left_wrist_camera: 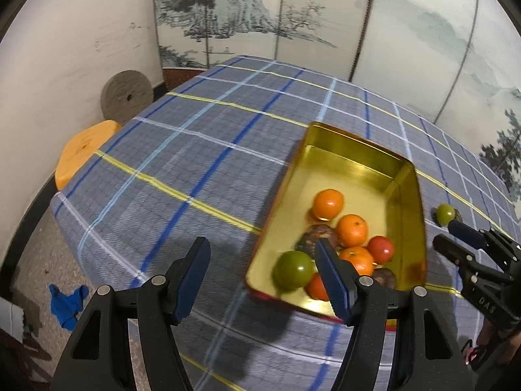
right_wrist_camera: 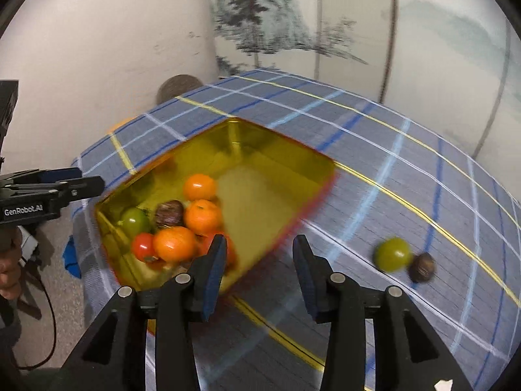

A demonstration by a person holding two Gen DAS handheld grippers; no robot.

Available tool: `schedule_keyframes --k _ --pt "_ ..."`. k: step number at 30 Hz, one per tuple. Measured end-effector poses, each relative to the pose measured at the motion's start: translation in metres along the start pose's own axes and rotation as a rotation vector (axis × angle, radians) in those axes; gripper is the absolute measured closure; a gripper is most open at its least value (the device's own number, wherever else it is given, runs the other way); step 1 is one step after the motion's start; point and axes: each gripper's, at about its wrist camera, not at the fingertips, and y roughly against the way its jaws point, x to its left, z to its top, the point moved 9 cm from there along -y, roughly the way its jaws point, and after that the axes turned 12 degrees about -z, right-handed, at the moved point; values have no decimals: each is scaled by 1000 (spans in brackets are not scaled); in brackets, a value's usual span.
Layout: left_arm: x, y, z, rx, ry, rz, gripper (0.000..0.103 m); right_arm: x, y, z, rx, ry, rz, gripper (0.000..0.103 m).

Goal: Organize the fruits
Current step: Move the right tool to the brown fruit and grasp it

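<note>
A gold tin (left_wrist_camera: 355,153) with a red outside stands on the checked tablecloth (left_wrist_camera: 195,163). In it lie several fruits: oranges (left_wrist_camera: 328,203), red tomatoes (left_wrist_camera: 381,249), a green fruit (left_wrist_camera: 293,270) and dark brown ones (left_wrist_camera: 317,233). My left gripper (left_wrist_camera: 262,244) hangs open over the tin's near left corner and holds nothing. My right gripper (right_wrist_camera: 260,239) is open over the tin's (right_wrist_camera: 260,195) near right wall, with nothing between its pads. To its right, a green fruit (right_wrist_camera: 392,254) and a brown fruit (right_wrist_camera: 422,267) lie touching on the cloth.
The table's left edge drops to the floor, where an orange stool (left_wrist_camera: 84,150), a round stone disc (left_wrist_camera: 127,97) and a blue cloth (left_wrist_camera: 66,303) lie. A painted folding screen (left_wrist_camera: 325,16) stands behind the table. A hand (right_wrist_camera: 9,267) holds the left gripper (right_wrist_camera: 81,181).
</note>
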Motion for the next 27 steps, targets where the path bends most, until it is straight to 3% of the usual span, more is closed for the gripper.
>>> schedule_keyframes --k 12,22,27 --pt "-66 -29 1 48 -95 -88 36 -131 -20 -48 86 -202 -172 63" --pt "-130 -61 15 79 -181 -160 36 -156 -63 -50 120 -248 -160 63" --pt "-163 -76 22 92 -218 -187 36 -157 -74 -41 100 -207 -174 65"
